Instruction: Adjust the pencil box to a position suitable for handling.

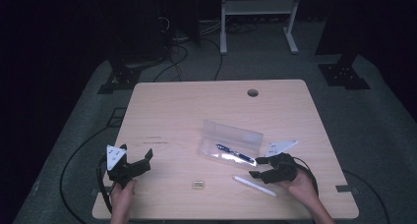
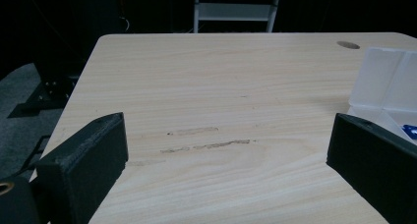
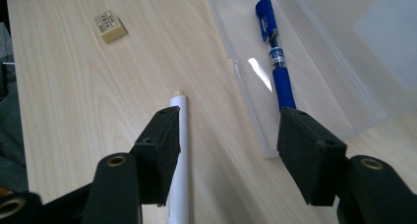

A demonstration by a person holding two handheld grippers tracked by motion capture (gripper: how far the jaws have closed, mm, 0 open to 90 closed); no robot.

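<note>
Right claw [image 3: 228, 153] sat wide and empty, white pen [image 3: 178, 150] lying on the counter [image 1: 187, 111] under one jaw, blue pen [image 3: 275, 62] in the clear case [image 3: 373, 62] just ahead. Left claw [image 2: 221, 165] gaped wide too, nothing between.

Clear glossy plastic case [image 1: 231, 140], matt wood table [image 1: 177, 111]

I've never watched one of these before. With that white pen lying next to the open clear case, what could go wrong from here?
The right gripper is open, with one jaw over the white pen; a careless close might roll it across the table. The other jaw sits near the rim of the clear case and might shove it, shifting the blue pen inside.
</note>
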